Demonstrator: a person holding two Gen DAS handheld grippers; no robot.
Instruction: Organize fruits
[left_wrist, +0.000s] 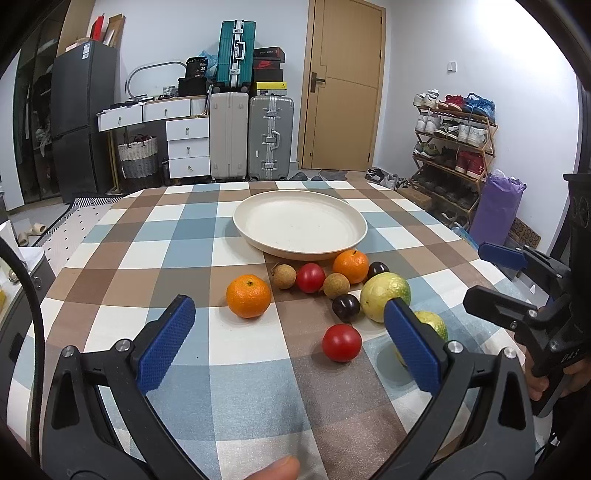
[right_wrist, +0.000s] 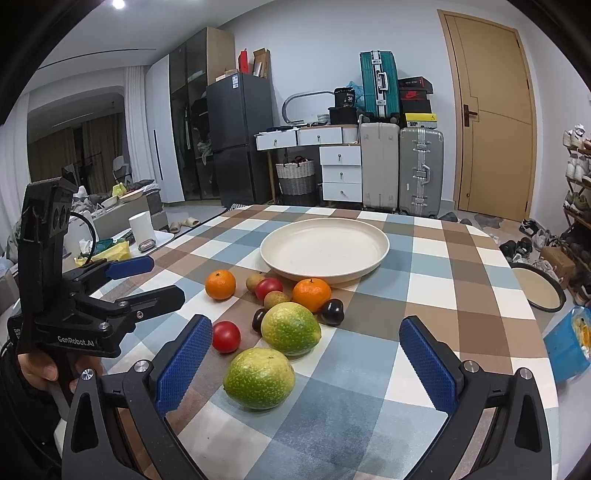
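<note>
An empty cream plate (left_wrist: 255, 214) (right_wrist: 376, 240) sits mid-table. In front of it lie loose fruits: two oranges (left_wrist: 248, 296) (left_wrist: 351, 266), two red tomatoes (left_wrist: 341, 342) (left_wrist: 310, 277), two brown longans (left_wrist: 283, 276), two dark plums (left_wrist: 345, 307), and two green-yellow citrus fruits (right_wrist: 259, 378) (right_wrist: 291, 328). My left gripper (left_wrist: 288, 339) is open, low over the cloth, just short of the near orange and tomato. The right gripper (right_wrist: 314, 354) stands open too, with the nearest green fruit just ahead between its fingers, untouched.
The table has a blue, brown and white checked cloth (left_wrist: 184, 236). A round dark-rimmed tray (right_wrist: 539, 288) and a blue packet (right_wrist: 569, 339) lie off its right edge. Suitcases (left_wrist: 269, 136), drawers, a fridge and a shoe rack (left_wrist: 454, 147) line the walls behind.
</note>
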